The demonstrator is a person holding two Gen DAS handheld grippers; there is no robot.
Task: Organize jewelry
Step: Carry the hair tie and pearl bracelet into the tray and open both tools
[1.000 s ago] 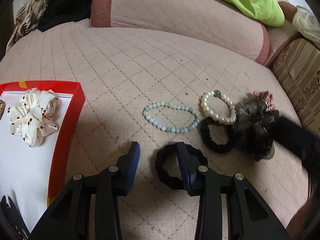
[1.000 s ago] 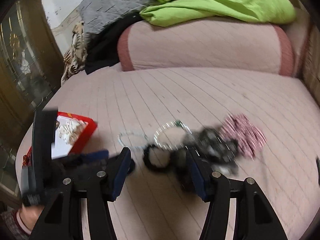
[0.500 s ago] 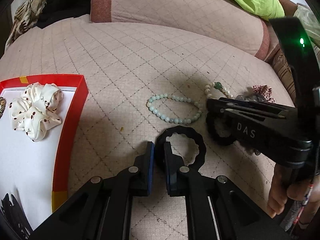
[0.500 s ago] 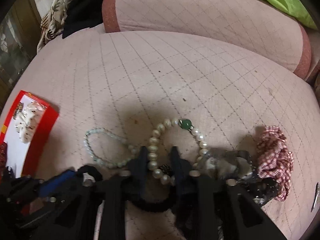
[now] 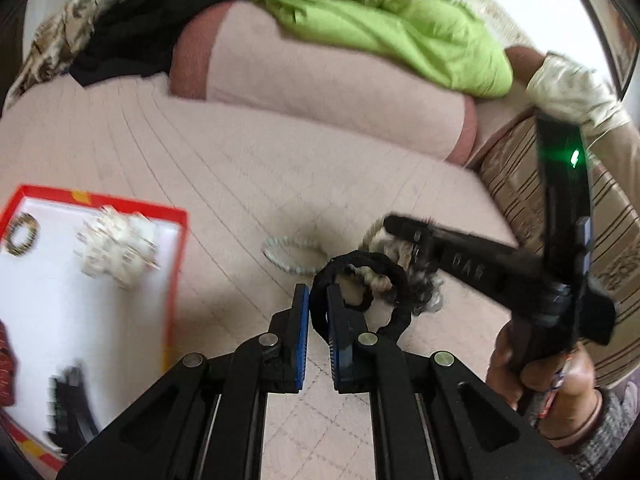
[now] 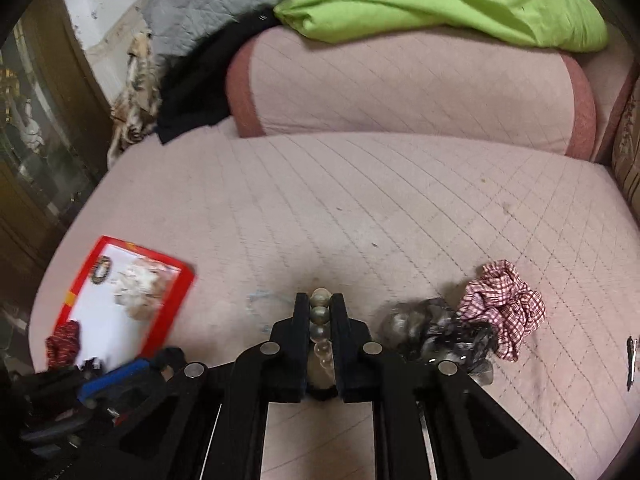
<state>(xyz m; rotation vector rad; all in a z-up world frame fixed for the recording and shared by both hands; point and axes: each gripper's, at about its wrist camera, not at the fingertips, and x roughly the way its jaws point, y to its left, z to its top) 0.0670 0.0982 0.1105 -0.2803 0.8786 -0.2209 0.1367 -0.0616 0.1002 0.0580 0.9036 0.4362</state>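
Note:
My left gripper (image 5: 317, 302) is shut on a black ring hair tie (image 5: 394, 280) and holds it above the pink quilted seat. My right gripper (image 6: 320, 306) is shut on the white pearl bracelet (image 6: 320, 314), lifted off the seat; it also shows in the left wrist view (image 5: 404, 236). A pale green bead bracelet (image 5: 292, 254) lies on the seat ahead. The red tray with white floor (image 5: 178, 264) sits at the left, holding a cream spotted scrunchie (image 5: 116, 252) and a small gold-dark ring (image 5: 22, 234).
A grey-black scrunchie (image 6: 436, 328) and a red checked scrunchie (image 6: 504, 308) lie on the seat at the right. A pink bolster (image 6: 400, 80) with a green blanket (image 6: 440, 4) is behind. The tray also holds a dark red item (image 6: 62, 342).
Both grippers have lifted: the left raised the black hair tie off the seat, the right raised the pearl bracelet away from the dark scrunchies. Both views pulled back and are blurred.

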